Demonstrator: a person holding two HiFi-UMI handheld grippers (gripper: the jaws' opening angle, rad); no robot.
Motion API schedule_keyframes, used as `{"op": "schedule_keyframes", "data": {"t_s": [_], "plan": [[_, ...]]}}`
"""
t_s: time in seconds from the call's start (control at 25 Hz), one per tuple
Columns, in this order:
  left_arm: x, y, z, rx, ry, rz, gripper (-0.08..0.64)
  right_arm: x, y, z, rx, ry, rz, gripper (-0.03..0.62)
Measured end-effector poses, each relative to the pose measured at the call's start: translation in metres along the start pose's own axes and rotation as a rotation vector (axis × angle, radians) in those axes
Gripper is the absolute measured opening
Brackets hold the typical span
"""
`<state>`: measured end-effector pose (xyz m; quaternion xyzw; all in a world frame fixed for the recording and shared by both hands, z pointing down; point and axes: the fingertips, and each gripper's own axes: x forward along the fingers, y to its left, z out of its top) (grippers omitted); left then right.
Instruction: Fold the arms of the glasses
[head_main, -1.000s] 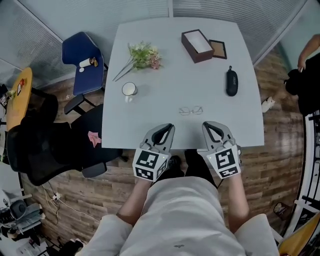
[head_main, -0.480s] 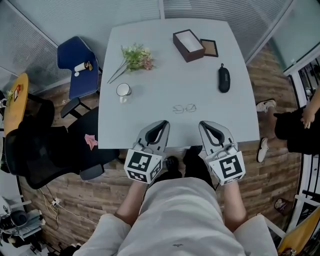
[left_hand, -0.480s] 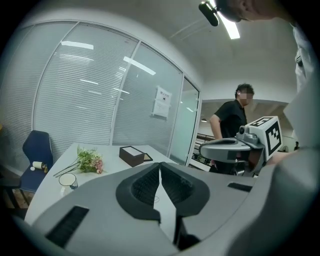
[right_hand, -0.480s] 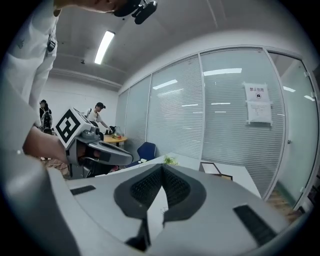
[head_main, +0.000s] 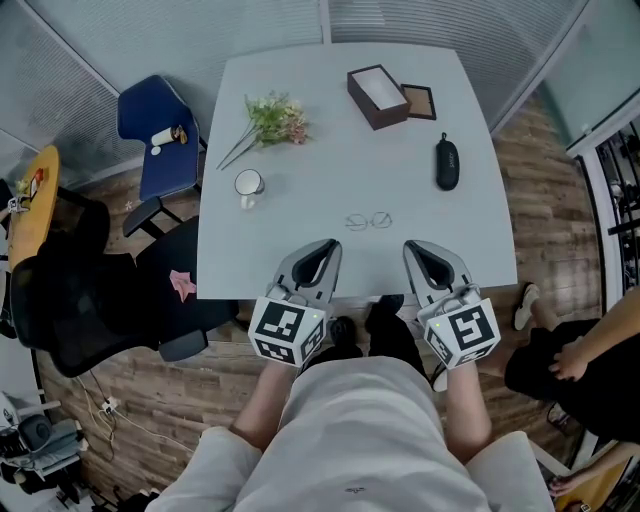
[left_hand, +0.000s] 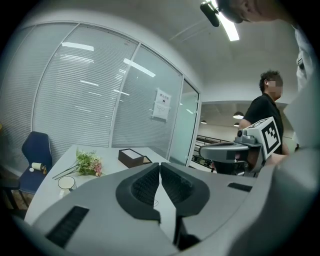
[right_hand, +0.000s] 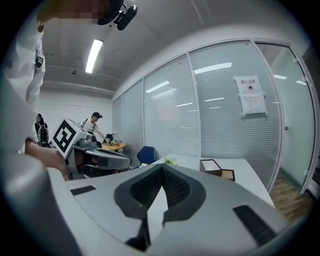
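Thin wire-rimmed glasses (head_main: 369, 220) lie on the white table (head_main: 300, 260), a little in from its near edge, with their arms too fine to make out. My left gripper (head_main: 327, 245) hovers over the near edge, just left of and nearer than the glasses, its jaws shut and empty. My right gripper (head_main: 413, 246) hangs beside it, just right of the glasses, also shut on nothing. In the left gripper view the left gripper (left_hand: 159, 167) has its pads meeting at the tip. The right gripper (right_hand: 161, 169) shows the same in its own view.
Farther back on the table are a black glasses case (head_main: 447, 163), a brown open box (head_main: 378, 95) with a small frame (head_main: 419, 101) beside it, a flower sprig (head_main: 270, 120) and a white cup (head_main: 248, 184). A blue chair (head_main: 158, 135) and a black chair (head_main: 90, 300) stand left; a person (head_main: 570, 360) stands right.
Both grippers have risen a little at the table's near edge, and the right one has rolled. The bystander on the right walked from beside the far corner to the near right.
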<state>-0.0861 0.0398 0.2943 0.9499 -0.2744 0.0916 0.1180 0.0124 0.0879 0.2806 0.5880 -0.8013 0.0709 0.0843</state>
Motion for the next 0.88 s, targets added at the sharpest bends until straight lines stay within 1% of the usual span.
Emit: {"op": "schedule_keyframes", "data": {"t_s": [0.36,0.88], "plan": [[0.0022,-0.0022,-0.0046,0.001,0.016,-0.011,0.028,-0.0039,-0.0048,-0.0026,0.026,0.001,-0.013,0.003],[0.0038,-0.0012,-0.0054,0.003,0.019,-0.018,0.028,-0.0030,-0.0095,-0.0063,0.026,0.009,-0.028,0.003]]}}
